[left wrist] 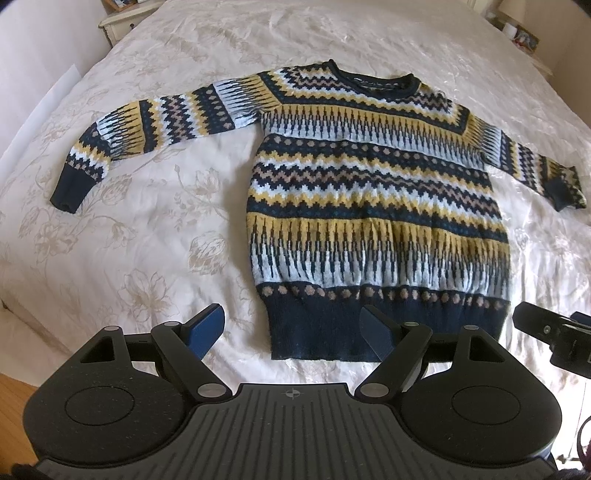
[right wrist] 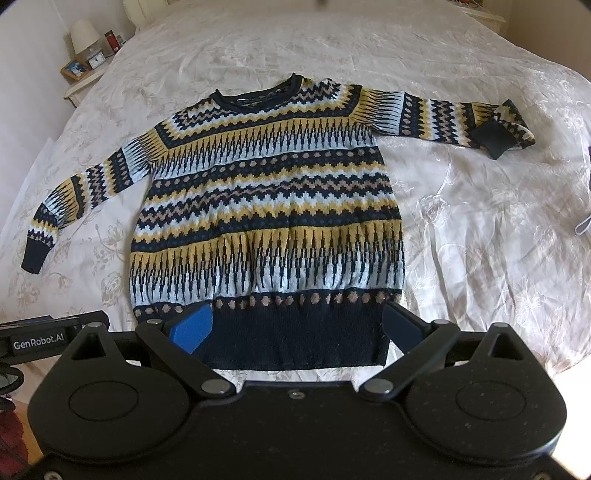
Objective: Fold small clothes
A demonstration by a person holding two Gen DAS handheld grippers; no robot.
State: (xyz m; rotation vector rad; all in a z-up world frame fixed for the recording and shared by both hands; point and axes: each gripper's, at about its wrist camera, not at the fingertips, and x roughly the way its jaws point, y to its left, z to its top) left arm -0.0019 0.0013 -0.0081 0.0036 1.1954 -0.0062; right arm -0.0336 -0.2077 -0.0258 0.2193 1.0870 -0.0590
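A knitted sweater [left wrist: 373,206] [right wrist: 266,214] in navy, yellow, pale blue and tan bands lies flat on the bed, front up, collar far, navy hem near. Both sleeves are spread out sideways; the right sleeve's cuff [right wrist: 495,138] is folded back on itself. My left gripper [left wrist: 293,332] hovers open over the hem's left corner, nothing between its blue pads. My right gripper [right wrist: 297,326] is open above the navy hem band [right wrist: 295,339], its fingers straddling it without pressing. In the left wrist view the right gripper's black body [left wrist: 554,336] shows at the right edge.
The bed is covered by a cream floral bedspread [left wrist: 155,229]. A bedside table [right wrist: 83,79] with a lamp, clock and picture frame stands at the far side. Another nightstand [left wrist: 122,22] is in the left wrist view. Wooden floor [left wrist: 11,398] shows near the bed's edge.
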